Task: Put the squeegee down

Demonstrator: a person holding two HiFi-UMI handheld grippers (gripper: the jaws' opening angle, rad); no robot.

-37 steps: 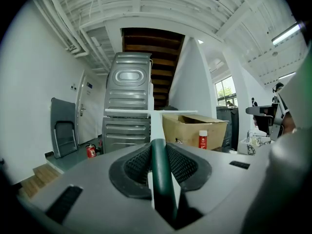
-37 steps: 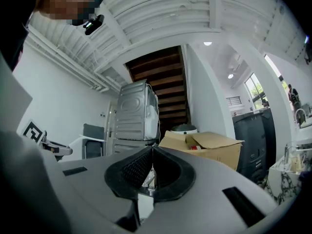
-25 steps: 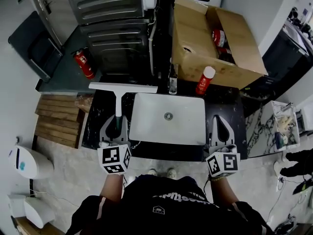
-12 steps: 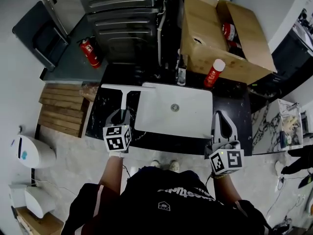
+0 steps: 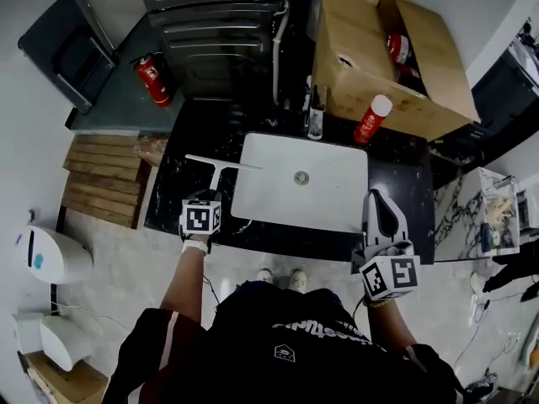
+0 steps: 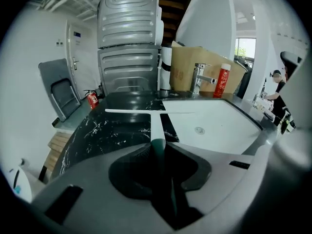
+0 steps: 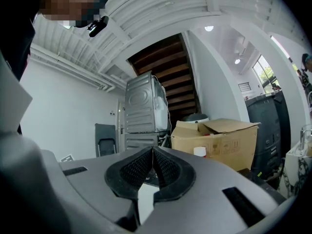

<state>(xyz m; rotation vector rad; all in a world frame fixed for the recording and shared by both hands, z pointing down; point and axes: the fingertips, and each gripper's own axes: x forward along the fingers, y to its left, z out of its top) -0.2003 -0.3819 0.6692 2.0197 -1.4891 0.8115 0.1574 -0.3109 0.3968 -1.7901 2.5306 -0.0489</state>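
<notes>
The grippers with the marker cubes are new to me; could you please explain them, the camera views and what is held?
A person holds a two-jaw gripper in each hand; the cubes are part of them. One picture looks down from the person's head; the others look along each gripper's jaws. Below is a black counter with a white sink, faucet, red can and a cardboard box behind. The left gripper clamps the squeegee by its handle, blade above counter and sink rim. The right gripper is shut and empty.

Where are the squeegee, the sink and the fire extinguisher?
squeegee (image 5: 221,164), head view, middle of its blade
sink (image 5: 330,197), head view, bare basin floor
fire extinguisher (image 5: 150,82), head view, red body
</notes>
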